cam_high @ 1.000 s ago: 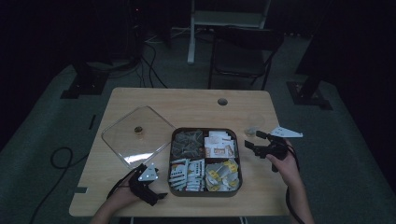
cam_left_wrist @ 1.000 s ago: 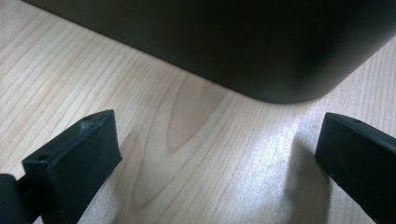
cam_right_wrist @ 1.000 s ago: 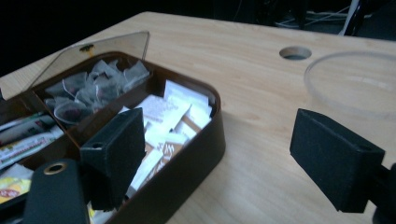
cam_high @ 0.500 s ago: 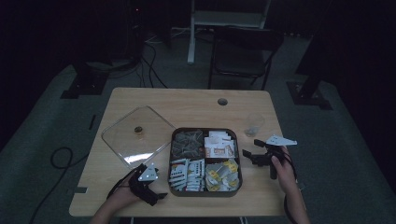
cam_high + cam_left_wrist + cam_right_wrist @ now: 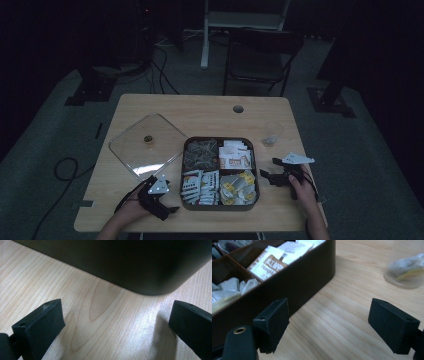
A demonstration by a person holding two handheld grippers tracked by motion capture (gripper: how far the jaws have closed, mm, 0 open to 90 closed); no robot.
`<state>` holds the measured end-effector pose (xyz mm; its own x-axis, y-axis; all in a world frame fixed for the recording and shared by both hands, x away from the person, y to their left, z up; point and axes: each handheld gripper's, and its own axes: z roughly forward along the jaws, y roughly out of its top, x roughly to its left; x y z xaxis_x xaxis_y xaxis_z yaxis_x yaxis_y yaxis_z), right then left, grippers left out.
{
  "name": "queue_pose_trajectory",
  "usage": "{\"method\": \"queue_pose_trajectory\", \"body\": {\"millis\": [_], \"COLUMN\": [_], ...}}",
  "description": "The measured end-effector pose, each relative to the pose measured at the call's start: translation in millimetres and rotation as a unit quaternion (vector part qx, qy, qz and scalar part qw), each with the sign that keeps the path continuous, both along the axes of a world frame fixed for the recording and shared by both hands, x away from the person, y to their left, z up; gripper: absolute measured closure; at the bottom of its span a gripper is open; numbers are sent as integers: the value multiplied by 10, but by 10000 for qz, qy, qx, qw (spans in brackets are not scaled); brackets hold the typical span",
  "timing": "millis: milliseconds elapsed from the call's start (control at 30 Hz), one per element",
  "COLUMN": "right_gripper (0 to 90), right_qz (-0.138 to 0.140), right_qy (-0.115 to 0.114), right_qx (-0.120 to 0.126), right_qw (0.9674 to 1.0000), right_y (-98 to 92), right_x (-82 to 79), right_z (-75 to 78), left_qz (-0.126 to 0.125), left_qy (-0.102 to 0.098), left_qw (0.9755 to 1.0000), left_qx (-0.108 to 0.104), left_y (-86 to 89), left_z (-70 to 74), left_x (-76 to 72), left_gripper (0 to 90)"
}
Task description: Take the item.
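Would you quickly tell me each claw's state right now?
Left claw: open, holding nothing.
Right claw: open, holding nothing.

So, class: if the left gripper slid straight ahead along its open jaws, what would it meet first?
Probably the dark outer wall of the compartment box, near its rounded corner; between that and the left gripper lies bare wooden table.

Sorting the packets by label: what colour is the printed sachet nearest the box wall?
Brown and white printed paper sachet, clearest in the right gripper view.
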<state>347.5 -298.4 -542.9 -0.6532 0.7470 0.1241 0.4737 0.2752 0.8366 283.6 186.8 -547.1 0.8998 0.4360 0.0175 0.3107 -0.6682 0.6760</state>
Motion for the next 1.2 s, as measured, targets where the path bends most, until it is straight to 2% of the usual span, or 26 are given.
{"method": "queue_pose_trajectory", "body": {"millis": [300, 400, 633, 833, 900, 1200], "right_gripper": [165, 165, 165, 165, 137, 134], "right_qz": [27, 57, 82, 107, 116, 112], "right_qy": [44, 95, 146, 190, 269, 305], "right_qx": [-298, -499, -799, -934, -1089, -1070], "right_qw": [9995, 9987, 9967, 9954, 9936, 9937], "right_y": [25, 45, 82, 97, 117, 111], "right_x": [-82, -101, -123, -138, -128, -118], "right_z": [-33, -40, -53, -60, -72, -74], "left_qz": [0, 0, -1, 0, 0, 33], "left_qy": [-2, -1, -2, -3, -4, 2], "left_qw": [10000, 10000, 10000, 10000, 10000, 10000], "left_qx": [0, 1, 1, 0, 2, 0], "left_y": [0, 0, 0, 0, 0, 3], "left_z": [0, 0, 0, 0, 0, -1], "left_x": [0, 0, 0, 0, 0, -9], "left_gripper": [3, 3, 4, 4, 3, 3]}}
